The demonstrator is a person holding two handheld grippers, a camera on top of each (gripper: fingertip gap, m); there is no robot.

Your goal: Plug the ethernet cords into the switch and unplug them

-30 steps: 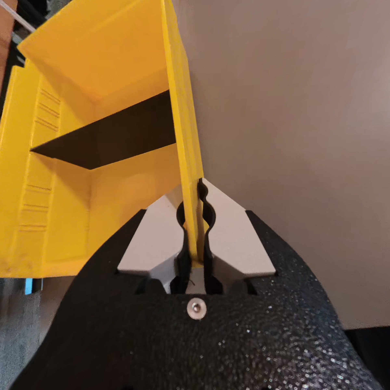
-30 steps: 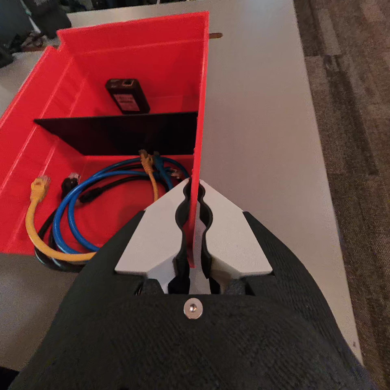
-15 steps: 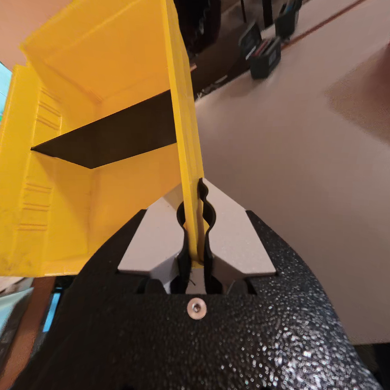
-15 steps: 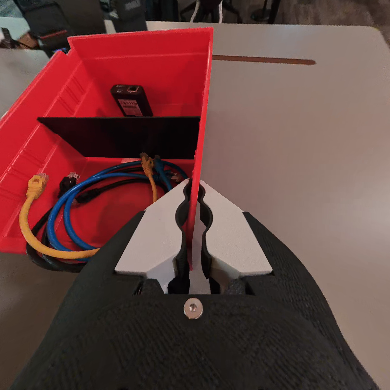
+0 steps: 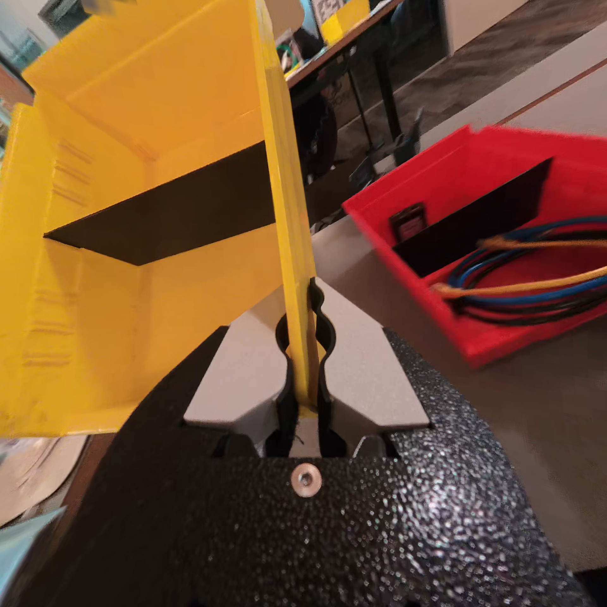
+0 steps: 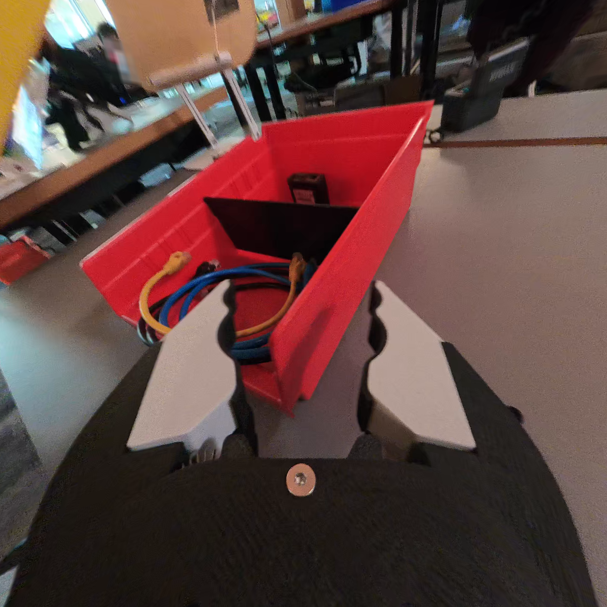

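Observation:
A red bin (image 6: 361, 157) stands on the grey table (image 6: 492, 262). A black divider (image 6: 282, 226) splits it. The black switch (image 6: 308, 189) lies in the far compartment. Yellow (image 6: 147, 295), blue (image 6: 203, 282) and black ethernet cords lie coiled in the near one. My right gripper (image 6: 302, 289) is open, with the bin's right wall between its fingers and not pinched. My left gripper (image 5: 310, 282) is shut on the right wall of an empty yellow bin (image 5: 147, 115) with a black divider (image 5: 164, 220). The red bin (image 5: 460, 170) shows to its right.
A black case (image 6: 476, 95) stands at the table's far edge behind the red bin. Other tables and a person (image 6: 72, 98) are in the blurred background. A yellow surface (image 6: 16, 49) fills the top left corner of the right wrist view. The left gripper's tips are roughly 30 centimeters from the right gripper's.
My right gripper has opened and let go of the red bin's wall. My left gripper, still shut on the yellow bin, has swung so the red bin comes into its view.

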